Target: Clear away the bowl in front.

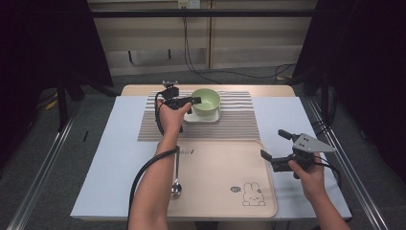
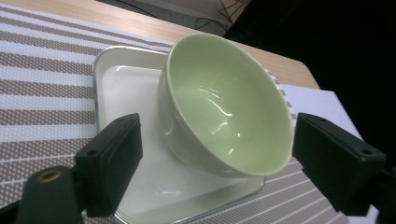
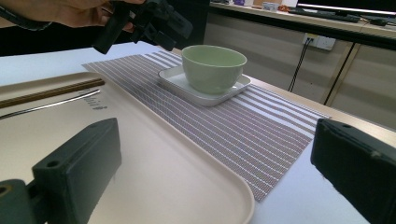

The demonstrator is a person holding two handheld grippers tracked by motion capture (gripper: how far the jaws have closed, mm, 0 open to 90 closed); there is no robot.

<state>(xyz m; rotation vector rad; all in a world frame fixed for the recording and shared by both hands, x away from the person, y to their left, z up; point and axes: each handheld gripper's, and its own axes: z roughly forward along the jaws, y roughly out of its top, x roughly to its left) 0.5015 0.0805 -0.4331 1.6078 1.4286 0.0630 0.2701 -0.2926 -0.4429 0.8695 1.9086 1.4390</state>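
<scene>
Now: left gripper (image 1: 189, 101) at the green bowl (image 1: 206, 101), jaws apart, not gripping.

Detail: bowl sits in a white square dish (image 1: 202, 116) on the striped mat (image 1: 239, 120), far side of table. In left gripper view the jaws stand either side of the bowl w/ gaps showing, pads not pressing. Right gripper (image 1: 273, 146) hangs off the tray's (image 1: 220, 191) right edge, jaws wide, nothing btwn them. Spoon (image 1: 176, 184) + a brown stick lie along the tray's left side.
</scene>
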